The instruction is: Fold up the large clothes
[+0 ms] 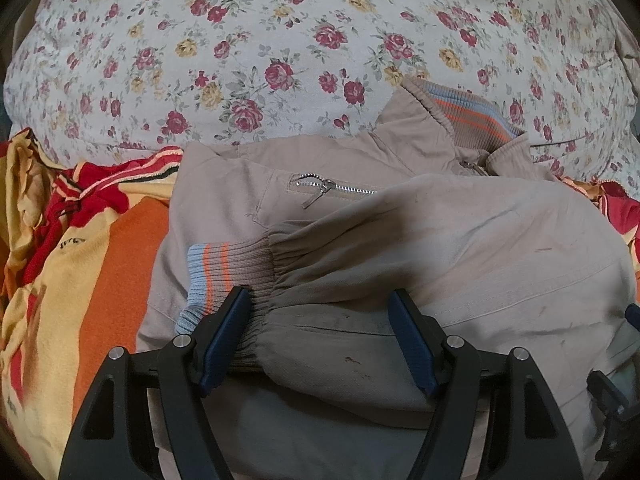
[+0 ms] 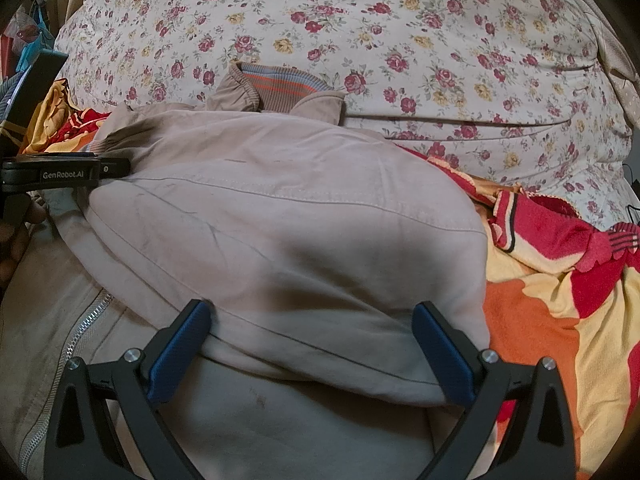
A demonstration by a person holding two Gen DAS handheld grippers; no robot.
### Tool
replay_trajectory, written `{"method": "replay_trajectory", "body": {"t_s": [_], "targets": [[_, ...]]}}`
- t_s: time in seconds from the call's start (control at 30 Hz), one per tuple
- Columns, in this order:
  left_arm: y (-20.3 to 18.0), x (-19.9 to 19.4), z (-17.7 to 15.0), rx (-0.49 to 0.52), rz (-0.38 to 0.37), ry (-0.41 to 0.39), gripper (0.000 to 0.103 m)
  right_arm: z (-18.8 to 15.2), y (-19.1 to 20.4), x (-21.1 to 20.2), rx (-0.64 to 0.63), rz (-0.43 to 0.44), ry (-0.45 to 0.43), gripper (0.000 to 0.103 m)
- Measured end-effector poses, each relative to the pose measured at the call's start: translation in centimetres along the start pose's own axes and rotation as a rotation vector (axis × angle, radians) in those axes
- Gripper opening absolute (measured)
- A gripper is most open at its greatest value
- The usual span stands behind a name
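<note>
- Mid-fold: beige zip jacket (image 1: pixel 460 240) lay on a red, orange and yellow blanket (image 1: pixel 80 280) atop the bed, floral sheet (image 1: pixel 280 40) beyond it.
- One sleeve already crossed over the chest, its ribbed cuff (image 1: pixel 224 276) resting left of centre, below the chest pocket zipper (image 1: pixel 332 188).
- Left gripper (image 1: pixel 320 340) spread wide over the sleeve near the cuff; left finger (image 1: pixel 226 340) seemingly touching the rib knit, nothing pinched.
- Right gripper (image 2: pixel 312 354) likewise wide apart, straddling the folded shoulder bulk (image 2: pixel 280 220), clamping nothing.
- Striped collar (image 2: pixel 280 84) stood at the far end, toward the sheet; front zipper (image 2: pixel 80 340) ran along the near left in the right wrist view.
- Next move, judged: closing on the near hem or side edge and carrying it toward the collar, or smoothing the bulging sleeve first; needed a firm pinch through thick layers.
- Room: floral sheet open past the collar; blanket folds bunched at both sides, likely to drag along.
- Left gripper's body visible just beside the jacket in the right wrist view, so little slack between the two tools.
</note>
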State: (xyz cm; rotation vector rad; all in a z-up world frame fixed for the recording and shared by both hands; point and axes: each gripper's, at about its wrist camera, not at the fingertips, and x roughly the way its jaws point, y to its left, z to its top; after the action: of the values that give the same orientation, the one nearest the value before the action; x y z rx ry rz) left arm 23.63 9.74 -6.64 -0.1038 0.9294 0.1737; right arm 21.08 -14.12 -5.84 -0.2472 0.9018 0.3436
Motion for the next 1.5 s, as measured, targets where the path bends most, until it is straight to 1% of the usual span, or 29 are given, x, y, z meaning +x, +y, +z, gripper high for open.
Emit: {"method": "replay_trajectory", "body": {"t_s": [0.53, 0.8, 1.17, 1.37, 1.5], "targets": [[0.19, 0.11, -0.01, -0.02, -0.02, -0.006, 0.063, -0.01, 0.0, -0.01, 0.0, 0.0, 0.0, 0.102], [-0.26, 0.27, -0.06, -0.001, -0.002, -0.001, 0.064, -0.04, 0.04, -0.01, 0.0, -0.001, 0.0, 0.102], [-0.05, 0.16, -0.2, -0.007, -0.009, -0.007, 0.064, 0.0, 0.04, -0.02, 0.0, 0.0, 0.001, 0.102], [-0.7, 0.24, -0.31, 0.027, 0.027, -0.006, 0.064, 0.0, 0.04, -0.02, 0.0, -0.001, 0.0, 0.102], [-0.66, 0.31, -0.27, 0.026, 0.023, -0.005, 0.064, 0.01, 0.02, -0.03, 0.0, -0.001, 0.0, 0.102]]}}
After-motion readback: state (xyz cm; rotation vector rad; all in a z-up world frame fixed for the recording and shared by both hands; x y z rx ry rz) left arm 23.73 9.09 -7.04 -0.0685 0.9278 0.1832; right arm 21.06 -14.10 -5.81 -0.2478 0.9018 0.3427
